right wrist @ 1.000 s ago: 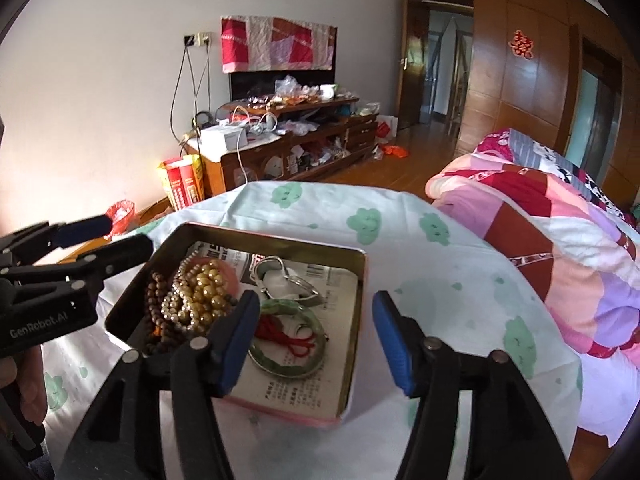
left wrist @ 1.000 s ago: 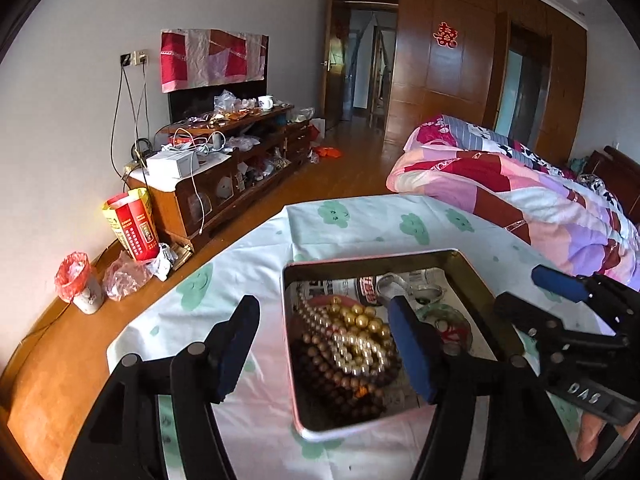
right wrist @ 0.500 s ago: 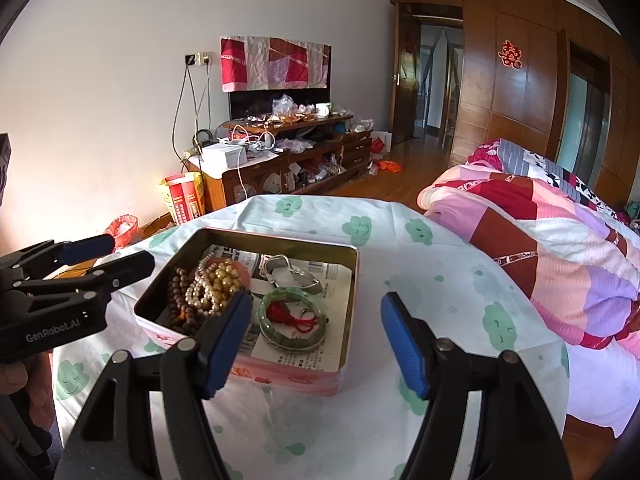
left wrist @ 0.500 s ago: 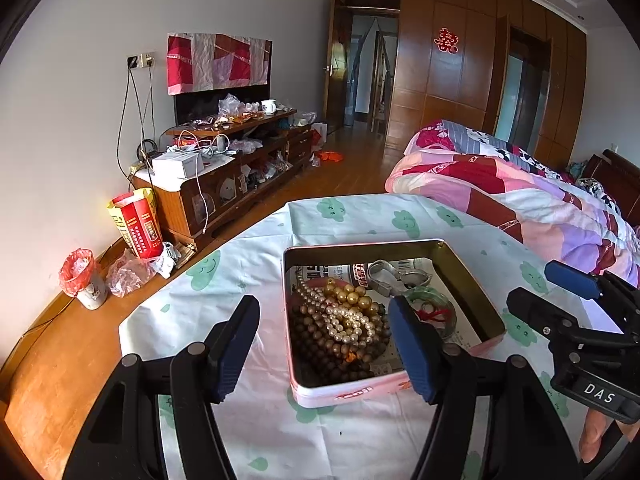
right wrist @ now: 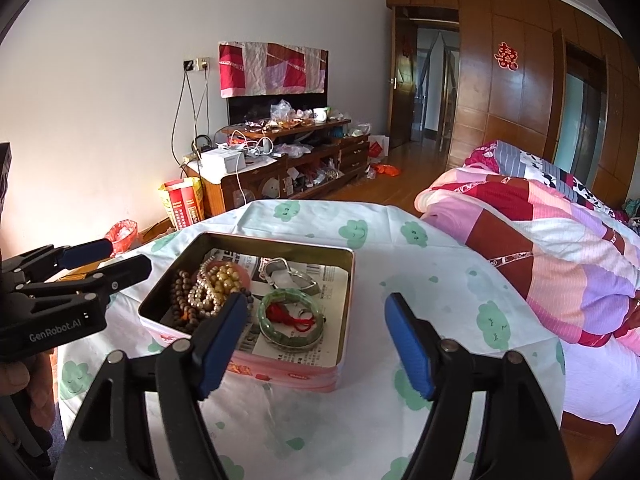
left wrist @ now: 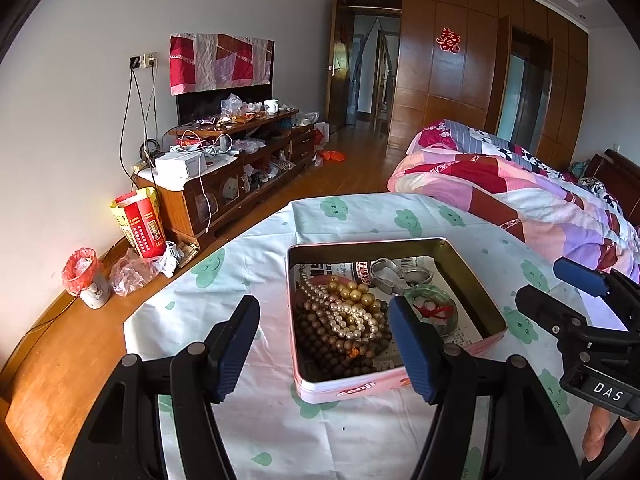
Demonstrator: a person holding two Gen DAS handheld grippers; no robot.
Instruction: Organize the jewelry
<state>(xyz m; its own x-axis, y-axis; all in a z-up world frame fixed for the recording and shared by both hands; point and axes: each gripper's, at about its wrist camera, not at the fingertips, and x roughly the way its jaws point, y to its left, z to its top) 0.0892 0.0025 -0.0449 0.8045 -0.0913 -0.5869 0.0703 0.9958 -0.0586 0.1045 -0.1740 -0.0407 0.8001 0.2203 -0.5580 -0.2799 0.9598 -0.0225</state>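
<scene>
Jewelry heap: pearl strand (left wrist: 352,312), dark wooden beads (left wrist: 332,340), green jade bangle (right wrist: 290,320) inside pink rectangular tin (left wrist: 476,300). Left gripper (left wrist: 324,344) open, empty. Right gripper (right wrist: 316,344) opening, empty.

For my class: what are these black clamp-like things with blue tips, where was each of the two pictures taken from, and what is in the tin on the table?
There is no robot here. A person holds a pair of tongs in each hand, and a camera on each looks forward along its blue fingers. One picture comes from the left tongs, the other from the right tongs; each view also shows the other tongs off to the side. Both are empty; the right pair's jaws are opening. On the cloud-patterned tablecloth stands an open pink tin lined with newspaper. In it lie bead strings, a green bangle with red thread, and a silver piece.
</scene>
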